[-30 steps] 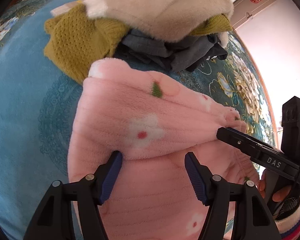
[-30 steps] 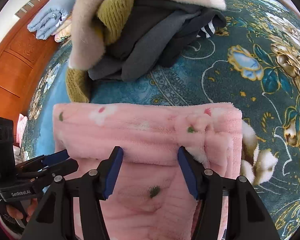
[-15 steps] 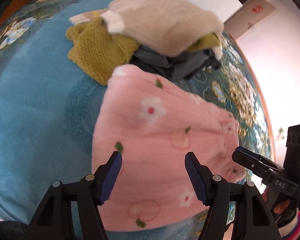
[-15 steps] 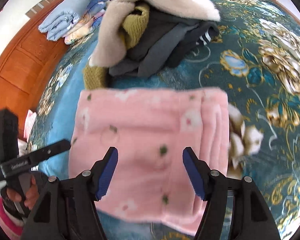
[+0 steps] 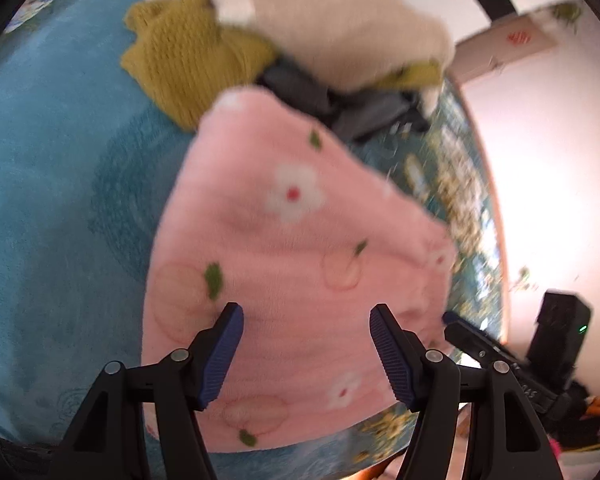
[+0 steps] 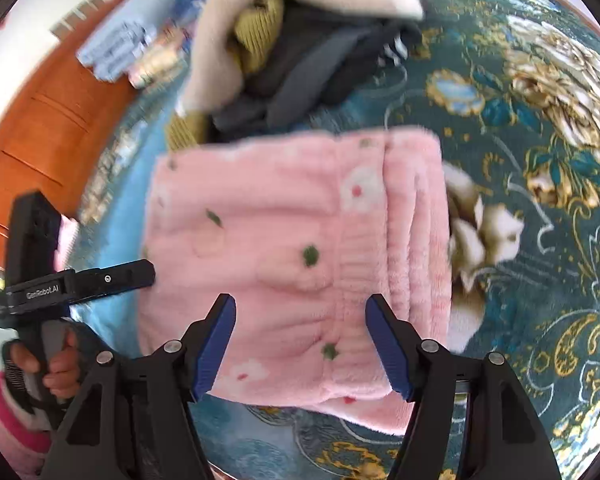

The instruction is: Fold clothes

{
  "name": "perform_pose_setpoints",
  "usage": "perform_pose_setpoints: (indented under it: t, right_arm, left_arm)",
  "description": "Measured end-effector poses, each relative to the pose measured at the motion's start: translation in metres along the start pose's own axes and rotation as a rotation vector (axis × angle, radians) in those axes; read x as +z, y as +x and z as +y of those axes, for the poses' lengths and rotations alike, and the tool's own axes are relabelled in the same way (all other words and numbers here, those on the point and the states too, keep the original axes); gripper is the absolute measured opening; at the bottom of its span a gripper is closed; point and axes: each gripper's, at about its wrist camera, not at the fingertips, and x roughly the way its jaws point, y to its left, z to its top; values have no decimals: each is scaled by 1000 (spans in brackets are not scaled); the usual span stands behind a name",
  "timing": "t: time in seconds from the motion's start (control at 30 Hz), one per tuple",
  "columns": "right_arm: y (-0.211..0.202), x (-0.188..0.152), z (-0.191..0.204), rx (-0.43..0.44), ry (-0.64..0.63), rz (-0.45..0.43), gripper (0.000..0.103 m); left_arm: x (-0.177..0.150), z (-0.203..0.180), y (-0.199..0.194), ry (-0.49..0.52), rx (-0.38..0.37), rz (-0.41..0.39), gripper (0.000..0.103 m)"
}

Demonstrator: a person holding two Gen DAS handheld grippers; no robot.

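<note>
A folded pink fleece garment (image 5: 292,264) (image 6: 284,248) with white flowers lies flat on the teal floral blanket (image 5: 60,168) (image 6: 540,208). My left gripper (image 5: 306,316) hovers open above its near edge, nothing between the blue pads. My right gripper (image 6: 300,308) is also open above the garment's near side, holding nothing. Each gripper appears in the other's view: the right one (image 5: 480,340) at the garment's right edge, the left one (image 6: 112,276) at its left edge, held by a hand (image 6: 56,364).
Behind the pink garment sits a heap of unfolded clothes: a mustard knit (image 5: 192,56), a cream fleece (image 5: 340,20) and dark grey pieces (image 6: 312,72). Folded light blue items (image 6: 140,36) lie far back by a wooden headboard (image 6: 40,120).
Both grippers have let go of the pink garment and drawn back and upward. The garment now lies folded flat on the blanket, more of it in view.
</note>
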Motion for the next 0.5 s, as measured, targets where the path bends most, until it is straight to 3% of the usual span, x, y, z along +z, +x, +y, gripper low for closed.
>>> perform_pose_setpoints:
  t: [0.07, 0.13, 0.23, 0.43, 0.5]
  right_arm:
    - [-2, 2, -9, 15, 33, -12, 76]
    - [-3, 4, -19, 31, 66, -25, 95]
    - [-2, 6, -33, 54, 118, -36, 96]
    - [24, 9, -53, 96, 198, -11, 96]
    - [32, 11, -57, 107, 218, -2, 96]
  left_arm:
    - [6, 12, -10, -36, 47, -59, 84]
    - [11, 28, -8, -94, 96, -58, 86]
    - [15, 41, 10, -146, 131, 2, 87]
    - [23, 22, 46, 18, 234, 77, 87]
    - [22, 26, 50, 3, 222, 93, 87]
